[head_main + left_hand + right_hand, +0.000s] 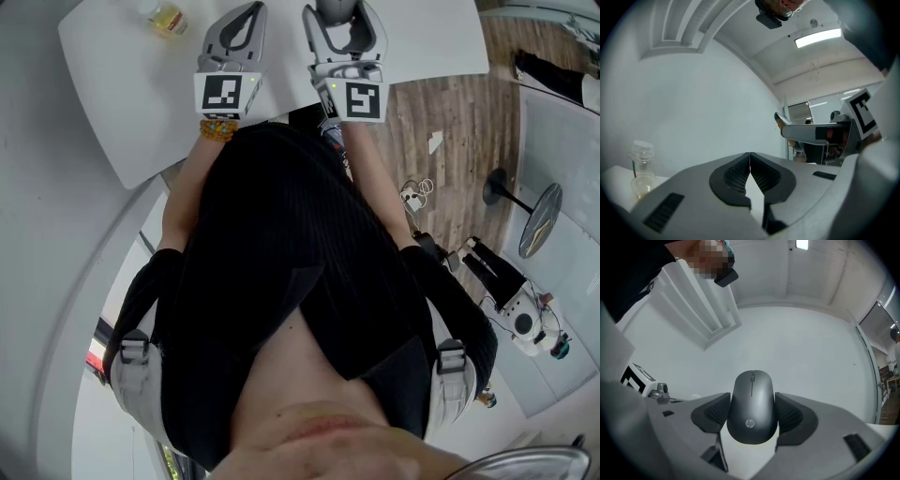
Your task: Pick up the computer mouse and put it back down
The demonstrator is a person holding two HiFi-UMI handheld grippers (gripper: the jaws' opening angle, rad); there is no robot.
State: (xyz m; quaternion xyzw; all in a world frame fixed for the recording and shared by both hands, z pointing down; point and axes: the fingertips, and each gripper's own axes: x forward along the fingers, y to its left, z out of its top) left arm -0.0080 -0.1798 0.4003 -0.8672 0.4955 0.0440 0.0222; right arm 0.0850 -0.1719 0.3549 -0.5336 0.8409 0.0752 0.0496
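Note:
A dark grey computer mouse (752, 411) sits between the two pads of my right gripper (753, 401), which is shut on its sides. The view behind it is white wall and ceiling, so that gripper is tilted upward with the mouse off the table. In the head view the right gripper (343, 33) and the mouse's rounded back (335, 9) show at the top edge over the white table (122, 84). My left gripper (750, 158) is shut with nothing between its pads; the head view shows the left gripper (234, 30) just left of the right one.
A small clear plastic bottle (167, 17) stands on the table left of the grippers, the same bottle (641, 168) showing at the left gripper view's left. Wooden floor (450, 122) with cables and a floor lamp (539, 220) lies to the right of the table.

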